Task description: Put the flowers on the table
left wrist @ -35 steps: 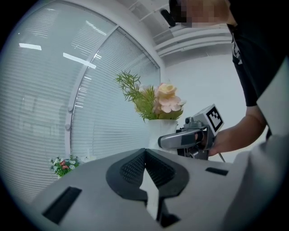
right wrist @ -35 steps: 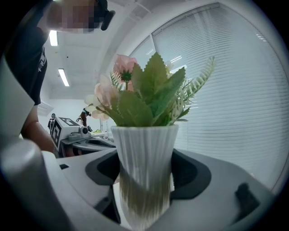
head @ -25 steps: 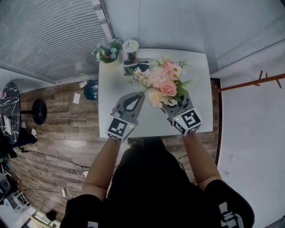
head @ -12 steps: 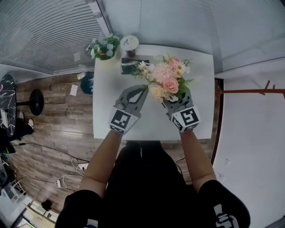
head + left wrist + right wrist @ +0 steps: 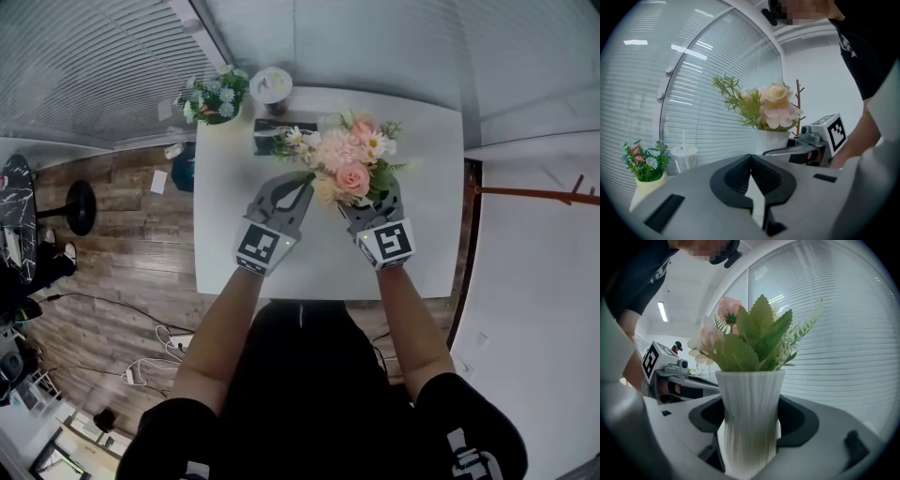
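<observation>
Seen from the head view, a person holds a two-jaw tool in each hand over a white table (image 5: 422,234). The right gripper (image 5: 369,204) is clamped on a white ribbed vase (image 5: 750,418) holding the flowers (image 5: 349,159), a pink, cream and white bunch with green leaves. The left gripper (image 5: 302,180) has its jaws pressed together on nothing, its tip just beside the bunch at 9 o'clock.

Over the last second both tools and the bunch have moved a little toward 12 o'clock, from nearer the table's front edge to above its middle. This suggests the vase is now over a fair spot to set down. Whether its base touches the tabletop cannot be told.

At 11 o'clock on the table stands a small pot of blue flowers (image 5: 211,97), with a lidded cup (image 5: 271,84) beside it and a dark card (image 5: 272,131) just in front of the cup.

No brand or wording can be read. The only print is the black-and-white square marker on each tool's cube (image 5: 387,244).
</observation>
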`<control>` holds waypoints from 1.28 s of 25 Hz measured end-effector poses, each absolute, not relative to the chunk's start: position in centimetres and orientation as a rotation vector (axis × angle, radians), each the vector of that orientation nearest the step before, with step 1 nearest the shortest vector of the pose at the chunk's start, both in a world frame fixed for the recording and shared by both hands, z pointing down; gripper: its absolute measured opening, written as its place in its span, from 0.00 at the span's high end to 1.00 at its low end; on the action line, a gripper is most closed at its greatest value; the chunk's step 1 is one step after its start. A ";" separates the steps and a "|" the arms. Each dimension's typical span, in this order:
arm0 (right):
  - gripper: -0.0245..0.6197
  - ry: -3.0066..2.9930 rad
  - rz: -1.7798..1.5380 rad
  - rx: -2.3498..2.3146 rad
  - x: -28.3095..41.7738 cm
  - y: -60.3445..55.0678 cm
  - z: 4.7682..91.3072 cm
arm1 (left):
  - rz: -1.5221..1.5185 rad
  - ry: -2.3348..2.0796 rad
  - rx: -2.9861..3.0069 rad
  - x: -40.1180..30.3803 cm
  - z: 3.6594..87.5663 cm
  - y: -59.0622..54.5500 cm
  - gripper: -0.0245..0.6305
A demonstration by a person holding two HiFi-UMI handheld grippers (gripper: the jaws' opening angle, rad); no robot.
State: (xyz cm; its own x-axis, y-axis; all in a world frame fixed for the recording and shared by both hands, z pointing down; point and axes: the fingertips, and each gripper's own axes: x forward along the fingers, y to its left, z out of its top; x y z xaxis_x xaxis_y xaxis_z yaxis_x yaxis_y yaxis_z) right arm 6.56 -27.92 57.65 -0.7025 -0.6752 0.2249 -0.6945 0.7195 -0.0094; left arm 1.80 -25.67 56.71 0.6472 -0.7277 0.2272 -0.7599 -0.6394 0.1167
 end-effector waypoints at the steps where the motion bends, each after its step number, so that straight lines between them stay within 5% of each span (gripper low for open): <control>1: 0.44 -2.724 0.137 1.096 6.6 -28.0 57.8 | 0.237 -1.217 2.662 1.9 57.0 -25.8 0.94; 32: 0.41 -2.737 0.302 1.143 8.9 -26.0 58.4 | 0.235 -1.186 2.665 2.1 57.3 -23.1 0.94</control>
State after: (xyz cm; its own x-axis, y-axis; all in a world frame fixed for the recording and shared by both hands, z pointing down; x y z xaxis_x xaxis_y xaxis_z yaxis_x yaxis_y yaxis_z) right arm 8.89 -25.99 58.39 -0.6952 -0.6832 0.2235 -0.7155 0.6875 -0.1240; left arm 2.07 -23.11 57.26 0.6628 -0.7123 0.2311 -0.7466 -0.6524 0.1305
